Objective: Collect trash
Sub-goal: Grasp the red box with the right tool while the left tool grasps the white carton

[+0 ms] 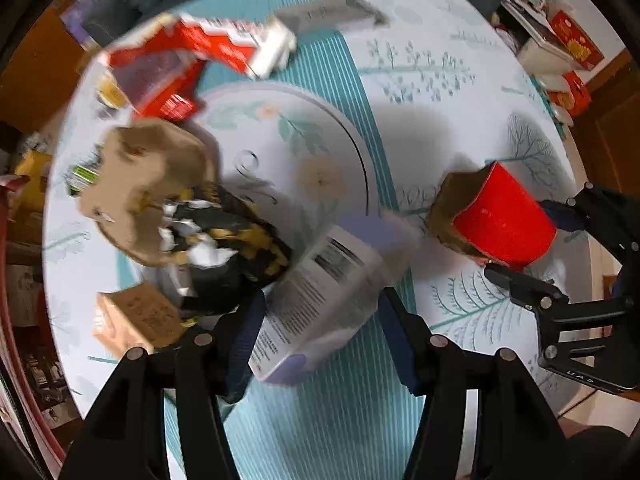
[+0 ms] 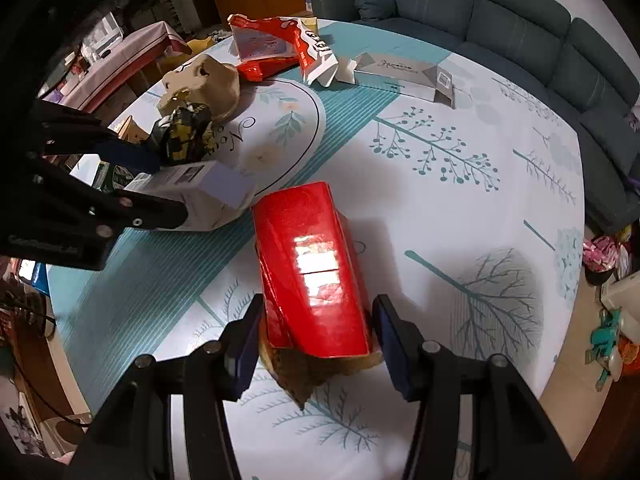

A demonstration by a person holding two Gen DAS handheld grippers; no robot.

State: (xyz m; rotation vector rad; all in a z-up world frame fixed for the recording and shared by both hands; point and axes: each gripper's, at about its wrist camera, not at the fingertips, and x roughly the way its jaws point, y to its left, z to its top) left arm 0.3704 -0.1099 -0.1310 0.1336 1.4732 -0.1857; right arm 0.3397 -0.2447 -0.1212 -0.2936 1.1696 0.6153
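Observation:
My left gripper (image 1: 320, 316) is shut on a white and lilac carton (image 1: 320, 300), held over the table; the carton also shows in the right wrist view (image 2: 200, 196). My right gripper (image 2: 316, 336) has its jaws on both sides of a red cardboard box (image 2: 316, 264) that lies on the table; the red box also shows in the left wrist view (image 1: 496, 220). A heap of trash lies beyond: a brown paper wad (image 1: 152, 184), a black and yellow wrapper (image 1: 228, 248), a red and white packet (image 1: 192, 60) and a grey flat box (image 1: 332, 12).
A small tan box (image 1: 136, 320) lies at the table's left edge. The round table has a patterned cloth (image 2: 460, 200). A dark sofa (image 2: 520, 20) stands behind it. Cluttered shelves and boxes surround the table.

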